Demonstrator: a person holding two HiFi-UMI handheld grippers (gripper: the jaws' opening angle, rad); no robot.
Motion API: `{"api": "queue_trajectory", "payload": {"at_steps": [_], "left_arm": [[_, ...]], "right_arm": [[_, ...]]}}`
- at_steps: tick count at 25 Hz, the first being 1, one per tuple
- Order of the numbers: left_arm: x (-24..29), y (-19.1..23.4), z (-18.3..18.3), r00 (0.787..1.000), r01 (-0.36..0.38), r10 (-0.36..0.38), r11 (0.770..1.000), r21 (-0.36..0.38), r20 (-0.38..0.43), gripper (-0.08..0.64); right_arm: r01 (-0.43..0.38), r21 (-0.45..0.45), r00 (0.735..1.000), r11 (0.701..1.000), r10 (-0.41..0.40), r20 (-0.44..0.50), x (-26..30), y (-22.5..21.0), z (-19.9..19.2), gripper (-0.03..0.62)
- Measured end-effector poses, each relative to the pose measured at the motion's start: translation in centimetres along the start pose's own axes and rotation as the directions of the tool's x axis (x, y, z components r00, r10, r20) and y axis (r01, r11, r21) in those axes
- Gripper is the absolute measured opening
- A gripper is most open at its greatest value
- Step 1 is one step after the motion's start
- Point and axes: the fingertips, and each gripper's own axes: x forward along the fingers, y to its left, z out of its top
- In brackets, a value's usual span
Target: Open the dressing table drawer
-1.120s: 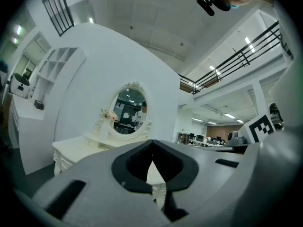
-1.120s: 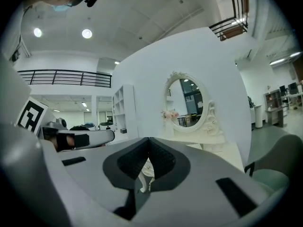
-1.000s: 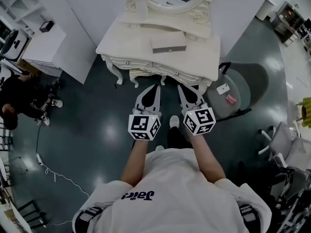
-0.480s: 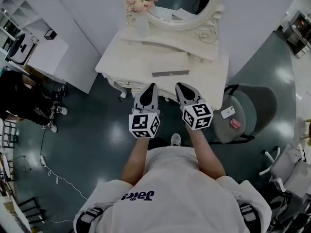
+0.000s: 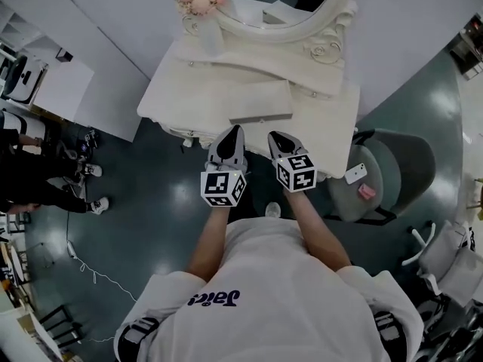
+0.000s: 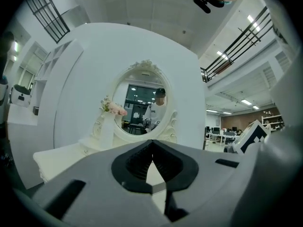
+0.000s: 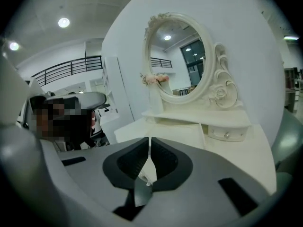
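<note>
The white dressing table (image 5: 189,96) stands ahead of me with an oval mirror (image 5: 264,6) and a vase of pink flowers (image 5: 198,2). Its front drawers are hidden under the tabletop edge in the head view. A small upper drawer with a knob (image 7: 227,134) shows in the right gripper view. A flat white box with a grey front edge (image 5: 260,117) lies on the tabletop. My left gripper (image 5: 232,133) and right gripper (image 5: 273,137) hang side by side over the table's front edge, just short of that box. Both are shut with nothing in them.
A grey chair (image 5: 400,164) stands right of the table with a white phone (image 5: 352,173) and a pink item (image 5: 365,191) on it. A person in dark clothes (image 5: 30,179) is at the left beside a white cabinet (image 5: 56,89). A cable (image 5: 83,270) lies on the floor.
The table has come closer in the head view. Both grippers have moved forward from below the table's front to over its front edge, staying shut.
</note>
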Motion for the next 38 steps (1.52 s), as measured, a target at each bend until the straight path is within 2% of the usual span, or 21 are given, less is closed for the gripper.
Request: {"api": "queue_trajectory", "payload": {"at_steps": [3, 12, 23, 25, 27, 29, 36, 38], "left_arm": [[2.3, 1.3, -1.2, 1.0, 0.013, -0.013, 1.0, 0.011, -0.022, 0.015], [6.9, 3.9, -4.4, 0.993, 0.052, -0.056, 0.998, -0.035, -0.104, 0.015], [9.7, 6.6, -7.8, 0.978, 0.052, -0.066, 0.996, -0.072, -0.2, 0.015], [10.1, 6.9, -8.2, 0.976, 0.052, -0.067, 0.996, -0.078, -0.209, 0.015], [10.6, 7.0, -8.4, 0.974, 0.054, -0.071, 0.995, -0.083, -0.214, 0.015], [10.9, 7.1, -8.6, 0.973, 0.055, -0.072, 0.995, -0.086, -0.219, 0.015], [11.3, 7.6, -9.2, 0.969, 0.045, -0.064, 0.995, -0.086, -0.237, 0.015], [11.3, 7.7, -9.3, 0.969, 0.042, -0.061, 0.996, -0.084, -0.24, 0.015]], "right_arm": [[0.024, 0.028, 0.998, 0.999, -0.023, -0.06, 2.7, -1.6, -1.8, 0.012], [0.085, 0.102, 0.974, 0.991, -0.061, -0.217, 8.4, -4.7, -6.4, 0.012], [0.104, 0.149, 0.947, 0.983, -0.053, -0.315, 12.4, -5.9, -9.8, 0.014], [0.107, 0.157, 0.943, 0.982, -0.05, -0.33, 12.8, -6.0, -10.1, 0.041], [0.114, 0.171, 0.938, 0.979, -0.049, -0.343, 13.3, -6.2, -10.3, 0.095], [0.117, 0.182, 0.935, 0.976, -0.047, -0.35, 13.6, -6.4, -10.5, 0.103], [0.128, 0.21, 0.931, 0.969, -0.044, -0.364, 14.9, -6.7, -10.8, 0.104], [0.141, 0.205, 0.926, 0.969, -0.056, -0.373, 14.9, -6.9, -10.9, 0.079]]}}
